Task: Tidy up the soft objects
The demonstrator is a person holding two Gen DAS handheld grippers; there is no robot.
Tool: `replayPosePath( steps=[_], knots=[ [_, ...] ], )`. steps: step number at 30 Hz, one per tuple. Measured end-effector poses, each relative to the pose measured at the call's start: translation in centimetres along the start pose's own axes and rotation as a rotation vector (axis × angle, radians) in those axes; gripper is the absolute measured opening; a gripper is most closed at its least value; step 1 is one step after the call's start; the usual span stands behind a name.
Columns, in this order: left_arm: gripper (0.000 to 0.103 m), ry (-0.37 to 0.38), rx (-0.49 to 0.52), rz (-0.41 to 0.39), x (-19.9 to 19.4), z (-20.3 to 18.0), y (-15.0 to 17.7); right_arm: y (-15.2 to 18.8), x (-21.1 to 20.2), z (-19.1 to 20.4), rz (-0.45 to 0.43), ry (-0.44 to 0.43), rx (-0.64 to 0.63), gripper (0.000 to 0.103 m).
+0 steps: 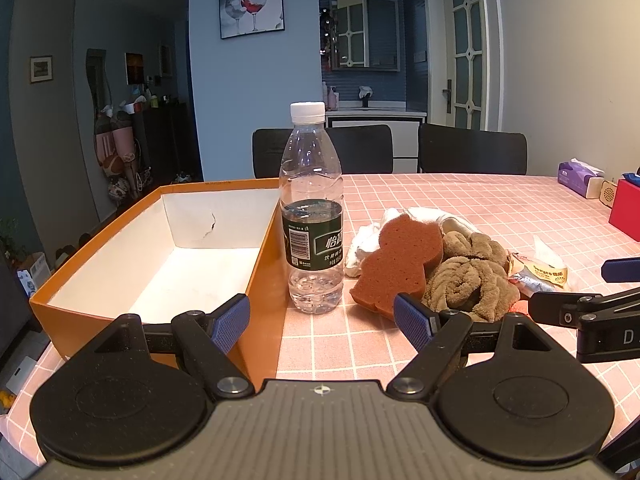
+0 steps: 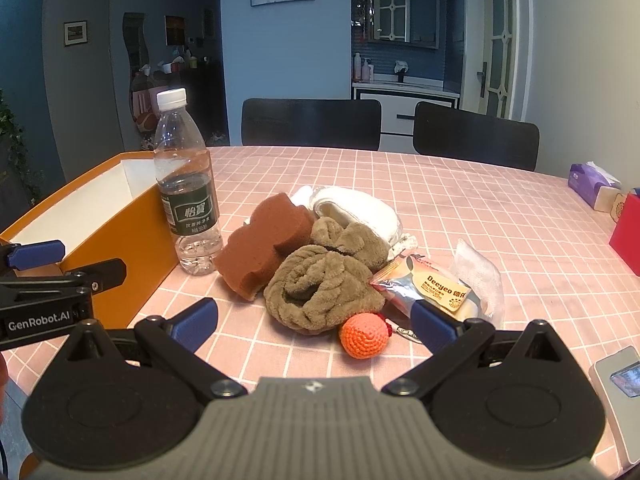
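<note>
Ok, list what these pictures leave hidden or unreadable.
- Orange ball: only its edge shows in the left wrist view, behind the brown towel.
- White cloth: mostly covered by the sponge and towel in both views.
- Box near corner: hidden by the left gripper.
- Red box: cut off by the right edge.
- Snack packet small print: too small to read.

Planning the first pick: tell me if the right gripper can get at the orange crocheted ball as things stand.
Probably yes. The right gripper is open, and the orange crocheted ball lies on the table just ahead between its fingers, with nothing over it. The brown towel touches its far side, so a grab might snag it.
</note>
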State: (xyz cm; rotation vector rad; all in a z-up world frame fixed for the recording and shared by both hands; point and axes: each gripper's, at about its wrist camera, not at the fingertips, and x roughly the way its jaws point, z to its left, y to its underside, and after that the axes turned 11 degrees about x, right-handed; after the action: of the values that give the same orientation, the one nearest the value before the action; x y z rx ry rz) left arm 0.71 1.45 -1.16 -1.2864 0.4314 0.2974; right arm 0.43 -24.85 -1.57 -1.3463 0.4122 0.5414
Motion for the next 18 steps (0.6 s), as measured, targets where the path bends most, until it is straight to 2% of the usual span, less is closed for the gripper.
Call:
replayPosePath(
  steps=[18],
  knots=[
    [0.095,0.004,0.001,0.000,-0.16,-0.12,-0.03,-0.01,0.25,-0.24,0.013,0.010,0.011,0.100]
  ],
)
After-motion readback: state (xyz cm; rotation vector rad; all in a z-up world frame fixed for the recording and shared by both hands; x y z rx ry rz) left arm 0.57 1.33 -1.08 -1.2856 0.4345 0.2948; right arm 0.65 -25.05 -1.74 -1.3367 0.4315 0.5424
